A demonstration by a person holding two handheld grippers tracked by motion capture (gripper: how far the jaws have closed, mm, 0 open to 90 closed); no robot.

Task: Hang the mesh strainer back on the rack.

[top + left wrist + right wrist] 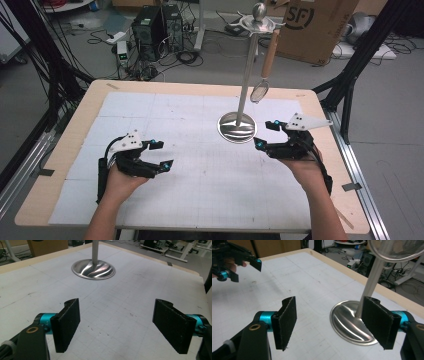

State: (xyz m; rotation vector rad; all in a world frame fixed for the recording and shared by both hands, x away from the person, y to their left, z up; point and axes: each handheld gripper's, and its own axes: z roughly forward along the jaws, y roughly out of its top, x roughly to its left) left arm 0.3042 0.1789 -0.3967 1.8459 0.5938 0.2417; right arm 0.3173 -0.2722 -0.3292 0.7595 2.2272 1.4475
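Observation:
A steel stand (246,75) with a round mirror-like base (236,127) rises from the middle of the white gridded mat (200,165). A small mesh strainer (260,91) with a wooden handle (270,52) hangs from the stand's top disc. My left gripper (160,154) hovers low over the mat's left side, open and empty; its view shows the base (93,269) far ahead. My right gripper (266,134) is open beside the base's right edge; the base (348,320) and pole (370,286) lie between its fingers in its view, with the strainer's rim (395,250) overhead.
The wooden table (60,150) carries the mat. Black frame legs (350,85) stand at the right, cables (45,65) and computer cases (157,25) at the back left, a cardboard box (315,27) behind the stand. The left gripper (234,262) appears far off in the right gripper view.

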